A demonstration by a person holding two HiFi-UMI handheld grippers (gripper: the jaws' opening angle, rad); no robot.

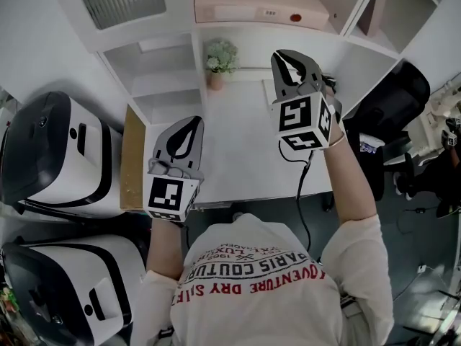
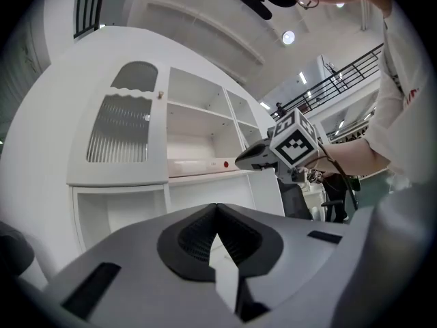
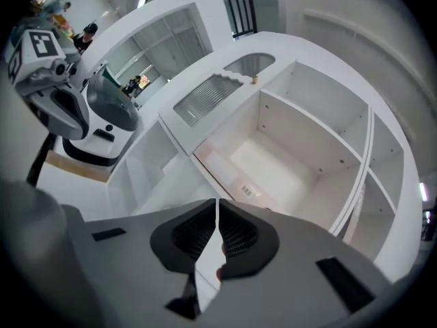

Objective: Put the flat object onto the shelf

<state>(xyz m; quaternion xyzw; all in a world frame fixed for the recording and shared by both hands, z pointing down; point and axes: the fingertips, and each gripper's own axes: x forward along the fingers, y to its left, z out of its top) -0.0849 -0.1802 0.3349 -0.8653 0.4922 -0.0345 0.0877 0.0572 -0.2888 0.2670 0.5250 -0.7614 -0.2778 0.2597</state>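
A flat pale-pink box (image 1: 259, 2) with a red dot and a small label lies on the upper shelf of the white shelf unit (image 1: 360, 49). It also shows in the left gripper view as the pink box (image 2: 198, 166) and in the right gripper view as the same box (image 3: 235, 183). My right gripper (image 1: 289, 60) is raised in front of the shelf below the box, jaws shut with nothing between them (image 3: 217, 207). My left gripper (image 1: 189, 127) hangs lower over the white counter, also shut and empty (image 2: 217, 210).
A small potted plant (image 1: 220, 60) stands at the back of the white counter (image 1: 238, 157). Two white-and-black machines (image 1: 57, 157) (image 1: 72, 287) sit at the left beside a brown board (image 1: 132, 161). A black chair (image 1: 389, 99) is at the right.
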